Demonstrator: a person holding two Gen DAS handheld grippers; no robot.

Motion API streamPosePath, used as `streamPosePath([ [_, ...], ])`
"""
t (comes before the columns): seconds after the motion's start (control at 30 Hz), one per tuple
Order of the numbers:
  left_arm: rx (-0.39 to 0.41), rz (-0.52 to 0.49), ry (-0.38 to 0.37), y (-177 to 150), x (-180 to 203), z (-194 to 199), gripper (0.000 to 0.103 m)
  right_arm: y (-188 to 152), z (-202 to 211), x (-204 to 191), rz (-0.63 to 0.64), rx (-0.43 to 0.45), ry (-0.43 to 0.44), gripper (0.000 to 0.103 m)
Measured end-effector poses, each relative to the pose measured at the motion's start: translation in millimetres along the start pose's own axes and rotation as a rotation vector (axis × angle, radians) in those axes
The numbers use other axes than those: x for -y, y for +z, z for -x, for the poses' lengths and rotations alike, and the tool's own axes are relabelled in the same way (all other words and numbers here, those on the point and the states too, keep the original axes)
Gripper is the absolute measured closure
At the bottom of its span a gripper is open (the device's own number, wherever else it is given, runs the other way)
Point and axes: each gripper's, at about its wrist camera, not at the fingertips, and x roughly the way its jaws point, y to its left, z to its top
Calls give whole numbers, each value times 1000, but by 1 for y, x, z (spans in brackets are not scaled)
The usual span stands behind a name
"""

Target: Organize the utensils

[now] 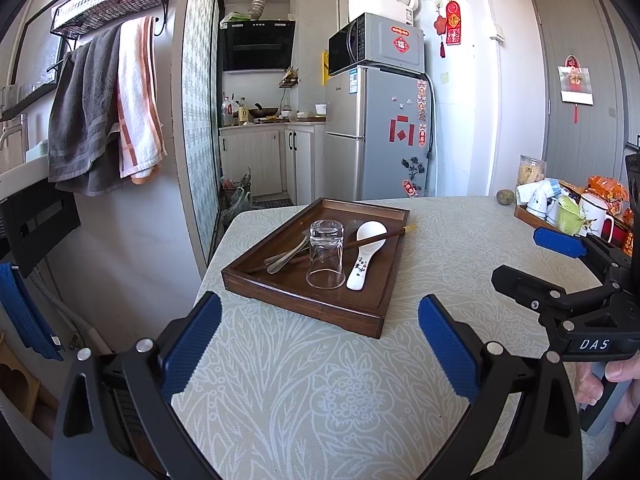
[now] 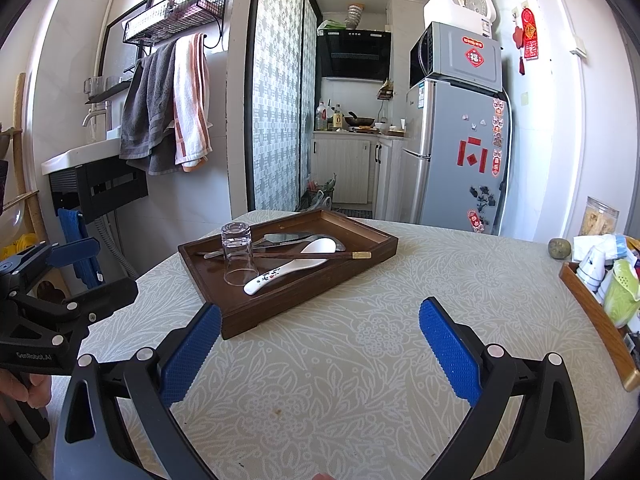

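A dark wooden tray [image 1: 376,316] sat on the patterned surface [image 1: 300,392]; in it stood an upturned drinking glass [image 1: 326,254], beside a white ceramic spoon [image 1: 366,254], dark chopsticks [image 1: 384,236] and metal spoons [image 1: 286,258]; both the left tongs [image 1: 320,344] and the right tongs [image 2: 320,350] hovered spread wide, empty, near the tray.

In front of me I see a grey fridge [image 1: 376,132] with a microwave [image 1: 376,42] on top. Two towels [image 1: 108,104] hang at the left. A white mug [image 1: 596,214] stands far right on the table [image 1: 320,380].
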Motion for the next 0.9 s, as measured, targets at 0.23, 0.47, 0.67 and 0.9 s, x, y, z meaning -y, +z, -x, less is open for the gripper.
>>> streamPosePath([
  [0.23, 2, -8, -6, 0, -1, 0, 3, 0, 0, 0, -1, 0, -1, 3],
  [0.47, 4, -13, -8, 1, -1, 0, 3, 0, 0, 1, 1, 0, 0, 3],
  [0.67, 5, -14, -9, 1, 0, 1, 3, 0, 0, 1, 1, 0, 1, 3],
  [0.9, 4, -14, -8, 1, 0, 0, 3, 0, 0, 1, 1, 0, 1, 3],
])
